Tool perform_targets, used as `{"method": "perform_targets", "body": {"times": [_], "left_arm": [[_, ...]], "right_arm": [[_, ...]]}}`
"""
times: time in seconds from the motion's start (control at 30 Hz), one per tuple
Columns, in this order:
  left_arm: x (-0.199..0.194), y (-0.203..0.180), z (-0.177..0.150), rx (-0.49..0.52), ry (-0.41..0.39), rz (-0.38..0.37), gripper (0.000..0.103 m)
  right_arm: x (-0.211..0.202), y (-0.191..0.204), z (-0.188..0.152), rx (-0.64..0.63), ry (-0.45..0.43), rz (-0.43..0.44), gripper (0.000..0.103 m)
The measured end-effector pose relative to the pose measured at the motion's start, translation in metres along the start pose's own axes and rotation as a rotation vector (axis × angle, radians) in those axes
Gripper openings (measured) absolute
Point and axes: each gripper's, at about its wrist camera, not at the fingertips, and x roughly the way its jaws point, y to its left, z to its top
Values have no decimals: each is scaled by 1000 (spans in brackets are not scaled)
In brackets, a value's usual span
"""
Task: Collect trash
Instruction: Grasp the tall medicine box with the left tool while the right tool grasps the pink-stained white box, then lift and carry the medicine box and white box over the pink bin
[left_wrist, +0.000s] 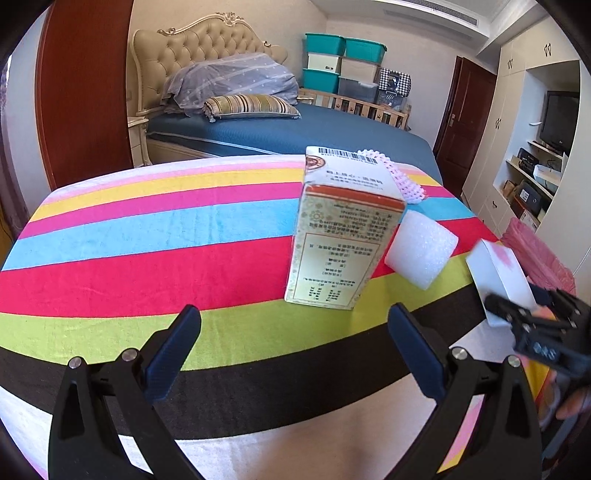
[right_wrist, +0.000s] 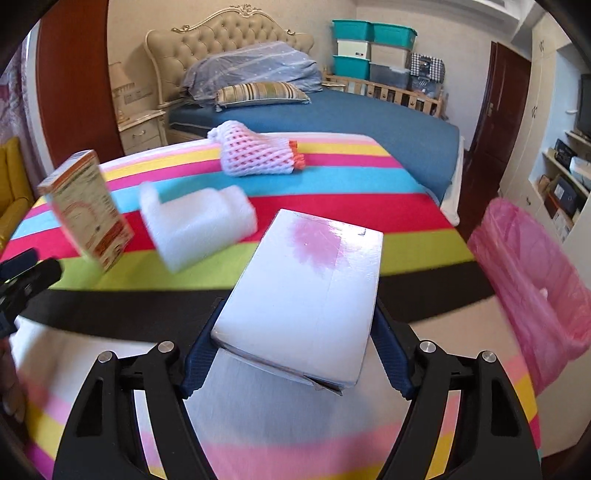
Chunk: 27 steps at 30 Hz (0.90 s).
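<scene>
Step in hand: we judge the white box (right_wrist: 301, 295) is being taken up, first of the trash to go.
Right tongs (right_wrist: 295, 354): closed on the white box, a blue pad against each long side; the box tilts up off the striped cloth (right_wrist: 332, 177).
Left tongs (left_wrist: 295, 354): open, nothing between them, hovering over the bench's near edge and facing the printed carton (left_wrist: 332, 251).
Trash left on the bench: the carton stands near the middle, the white foam block (right_wrist: 195, 225) just beside it, the pink foam fruit net (right_wrist: 258, 155) toward the far edge.
Bin: the pink bag (right_wrist: 535, 280) hangs open off the bench's right edge.
Next move: we would carry the box right, clear the bag's rim, then let go.
</scene>
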Motion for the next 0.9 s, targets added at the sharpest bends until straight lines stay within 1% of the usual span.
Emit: {"method": "perform_targets", "body": {"times": [0.07,0.17,0.23,0.37,0.4,0.47,0.6,0.7,0.77,0.8,0.83,0.9], "left_arm": [[0,-2,0,3,1,8,98],[-4,-9,1,17,-26,4,98],[-5,-16,4,38,-34,21,98],[3,-26,15,44,-9,49,97],[4,-26,17,42,-8,56,97],[9,-30,23,50,-8,73,93],[14,-38,33,51,-20,94,92],[22,-38,33,51,-10,94,83],[28,-39,29,61,-7,91,70],[31,-40,27,69,-2,86,55],[34,-40,26,71,20,66,49],[32,-36,25,60,13,43,49]], "right_arm": [[-3,-4,-5,23,8,12,72],[-3,-11,-7,71,15,22,72],[0,-14,-7,89,34,31,72],[-1,-10,-7,72,35,10,72],[-1,-10,-8,68,35,7,72],[-1,-8,-8,61,38,1,72],[-1,-9,-8,57,39,-2,72],[-1,-9,-9,58,39,-1,72],[-1,-8,-9,55,39,-3,72],[-1,-8,-9,54,39,-3,72],[-1,-8,-9,50,39,-4,72],[-1,-7,-9,45,39,-8,72]]}}
